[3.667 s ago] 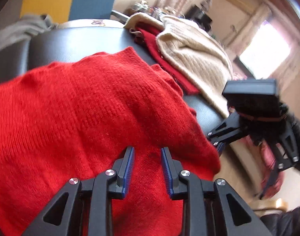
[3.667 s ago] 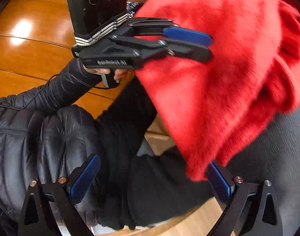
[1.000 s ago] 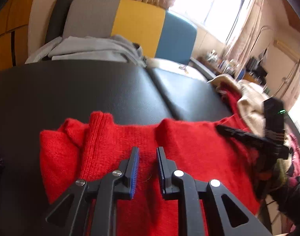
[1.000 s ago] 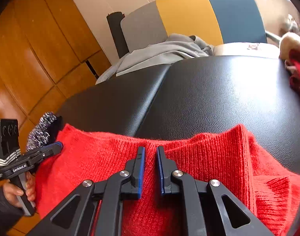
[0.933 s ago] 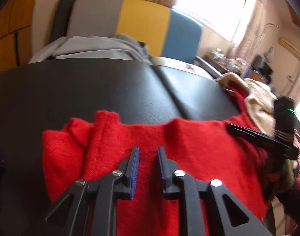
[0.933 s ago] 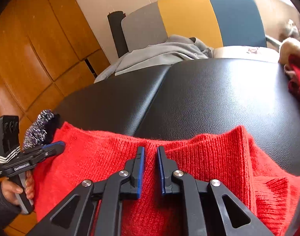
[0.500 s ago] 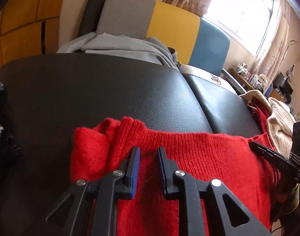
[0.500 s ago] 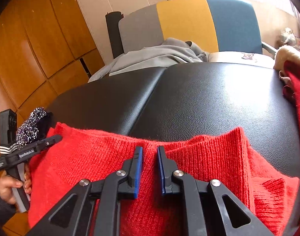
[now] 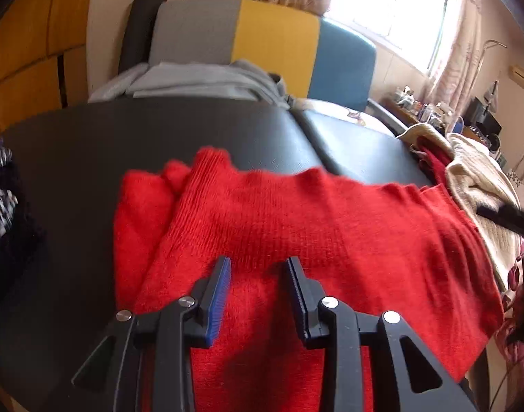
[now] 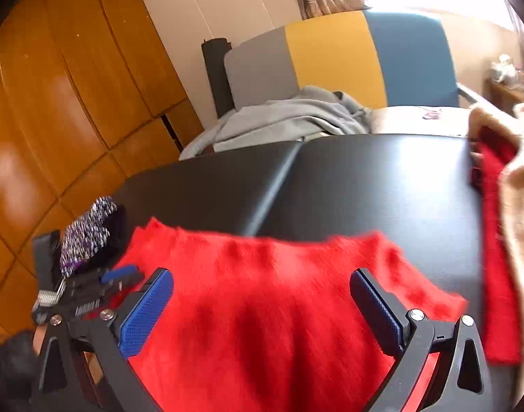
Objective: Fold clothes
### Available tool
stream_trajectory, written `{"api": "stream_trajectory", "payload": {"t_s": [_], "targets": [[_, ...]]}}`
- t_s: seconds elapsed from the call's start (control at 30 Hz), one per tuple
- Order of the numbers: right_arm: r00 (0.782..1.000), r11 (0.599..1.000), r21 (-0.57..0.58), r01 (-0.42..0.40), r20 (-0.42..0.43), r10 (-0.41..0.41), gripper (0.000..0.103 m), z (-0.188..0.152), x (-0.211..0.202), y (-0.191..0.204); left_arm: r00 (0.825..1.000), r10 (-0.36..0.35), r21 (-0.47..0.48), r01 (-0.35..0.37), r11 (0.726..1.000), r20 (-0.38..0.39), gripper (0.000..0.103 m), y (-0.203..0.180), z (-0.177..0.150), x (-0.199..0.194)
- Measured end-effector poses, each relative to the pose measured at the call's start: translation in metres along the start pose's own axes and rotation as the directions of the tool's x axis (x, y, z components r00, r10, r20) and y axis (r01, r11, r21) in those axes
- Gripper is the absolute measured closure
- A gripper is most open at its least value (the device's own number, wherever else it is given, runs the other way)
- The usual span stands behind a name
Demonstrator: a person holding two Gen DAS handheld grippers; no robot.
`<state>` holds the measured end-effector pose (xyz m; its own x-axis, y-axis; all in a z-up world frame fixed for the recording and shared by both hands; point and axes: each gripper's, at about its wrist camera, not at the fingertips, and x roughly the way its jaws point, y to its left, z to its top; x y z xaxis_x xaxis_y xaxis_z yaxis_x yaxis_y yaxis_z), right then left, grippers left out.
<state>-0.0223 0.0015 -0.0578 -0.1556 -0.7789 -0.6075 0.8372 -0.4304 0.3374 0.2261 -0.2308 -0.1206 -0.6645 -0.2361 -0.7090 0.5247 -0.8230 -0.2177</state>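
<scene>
Left wrist view: both grippers' jaws released above fuzzy ribbed red sweater (image 9: 296, 226) on smooth black leather table (image 9: 124, 144).

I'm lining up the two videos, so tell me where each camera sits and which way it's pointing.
Left wrist view: sits on the left claw, looking along its parted fingers over the red sweater on the black table toward the striped chair; the right claw's tip shows at the right edge.
Right wrist view: sits on the right claw, fingers spread wide, facing the same way; the left claw shows at lower left.
Both share the sweater, table, chair, grey clothes and cream sweater.
</scene>
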Motion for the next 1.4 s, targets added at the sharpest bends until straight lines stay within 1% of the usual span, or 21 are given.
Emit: {"api": "stream_trajectory", "payload": {"t_s": [0.13,0.23,0.27,0.33,0.4,0.43,0.47,0.53,0.63,0.73,0.77,0.83,0.87,0.93,0.97,1.07,1.1,1.17,1.23,1.33,1.4], "targets": [[0.996,0.995,0.09,0.031,-0.091,-0.023,0.0,-0.039,-0.001,-0.033,0.999,-0.019,-0.018,0.019,1.0,0.03,0.07,0.004,-0.004,0.003],[0.997,0.996,0.088,0.035,-0.072,-0.029,0.0,-0.053,0.004,-0.042,0.998,-0.034,-0.026,0.035,0.999,0.05,0.069,0.008,-0.006,0.004],[0.996,0.996,0.079,0.048,-0.074,-0.042,0.001,-0.054,0.005,-0.041,0.998,-0.037,-0.032,0.039,0.999,0.05,0.069,0.009,-0.006,0.004],[0.991,0.994,0.03,0.105,-0.084,-0.102,0.001,-0.041,0.002,-0.026,0.998,-0.045,-0.043,0.047,0.998,0.05,0.07,0.011,-0.005,0.004],[0.992,0.992,-0.015,0.122,-0.041,-0.123,0.001,-0.028,-0.01,-0.011,0.997,-0.052,-0.054,0.055,0.997,0.051,0.07,0.013,-0.004,0.004],[0.993,0.993,-0.034,0.116,-0.025,-0.117,0.001,-0.022,-0.014,-0.004,0.997,-0.056,-0.06,0.059,0.996,0.051,0.07,0.014,-0.004,0.004],[0.996,0.995,-0.05,0.087,-0.017,-0.088,0.0,-0.016,-0.018,0.003,0.997,-0.059,-0.066,0.063,0.996,0.051,0.069,0.015,-0.004,0.004],[0.998,0.994,-0.09,0.057,-0.028,-0.059,0.0,-0.008,-0.015,0.017,0.996,-0.067,-0.076,0.071,0.995,0.052,0.069,0.016,-0.003,0.004],[0.995,0.993,-0.096,0.071,-0.067,-0.078,0.0,-0.007,0.01,0.02,0.995,-0.085,-0.076,0.088,0.993,0.05,0.069,0.019,-0.003,0.003],[0.976,0.988,-0.039,0.151,-0.153,-0.156,0.0,-0.019,0.056,0.0,0.99,-0.132,-0.113,0.136,0.984,0.042,0.069,0.029,-0.001,-0.002],[0.97,0.982,-0.056,0.182,-0.154,-0.188,0.0,-0.024,0.066,-0.002,0.987,-0.151,-0.14,0.156,0.978,0.047,0.069,0.034,-0.001,-0.007],[0.959,0.955,-0.157,0.251,-0.091,-0.267,0.0,-0.032,0.075,0.009,0.983,-0.167,-0.189,0.179,0.966,0.074,0.068,0.049,-0.001,-0.02],[0.955,0.945,-0.184,0.272,-0.07,-0.289,0.0,-0.034,0.078,0.012,0.982,-0.17,-0.206,0.184,0.961,0.085,0.068,0.056,-0.002,-0.025],[0.957,0.947,-0.178,0.268,-0.066,-0.283,0.0,-0.034,0.079,0.012,0.983,-0.161,-0.23,0.177,0.957,0.085,0.065,0.072,-0.003,-0.032],[0.96,0.95,-0.172,0.26,-0.06,-0.274,0.0,-0.034,0.079,0.01,0.985,-0.155,-0.244,0.17,0.955,0.078,0.061,0.08,-0.003,-0.034],[0.962,0.953,-0.166,0.255,-0.053,-0.266,0.0,-0.035,0.078,0.009,0.99,-0.139,-0.3,0.144,0.943,0.038,0.053,0.103,-0.005,-0.033],[0.962,0.953,-0.166,0.255,-0.051,-0.267,0.0,-0.035,0.076,0.009,0.989,-0.148,-0.323,0.149,0.934,0.026,0.05,0.11,-0.006,-0.032],[0.962,0.952,-0.167,0.257,-0.046,-0.268,0.0,-0.037,0.073,0.009,0.972,-0.234,-0.373,0.219,0.902,0.007,0.046,0.121,-0.006,-0.024],[0.962,0.952,-0.167,0.258,-0.042,-0.268,0.0,-0.038,0.07,0.009,0.949,-0.315,-0.395,0.283,0.874,-0.016,0.042,0.126,-0.005,-0.015],[0.962,0.951,-0.168,0.26,-0.035,-0.27,0.0,-0.04,0.065,0.01,0.937,-0.346,-0.372,0.304,0.877,-0.051,0.039,0.127,-0.002,-0.004],[0.962,0.951,-0.168,0.261,-0.031,-0.27,0.0,-0.04,0.062,0.01,0.924,-0.377,-0.371,0.331,0.868,-0.059,0.038,0.129,0.0,0.0]]}}
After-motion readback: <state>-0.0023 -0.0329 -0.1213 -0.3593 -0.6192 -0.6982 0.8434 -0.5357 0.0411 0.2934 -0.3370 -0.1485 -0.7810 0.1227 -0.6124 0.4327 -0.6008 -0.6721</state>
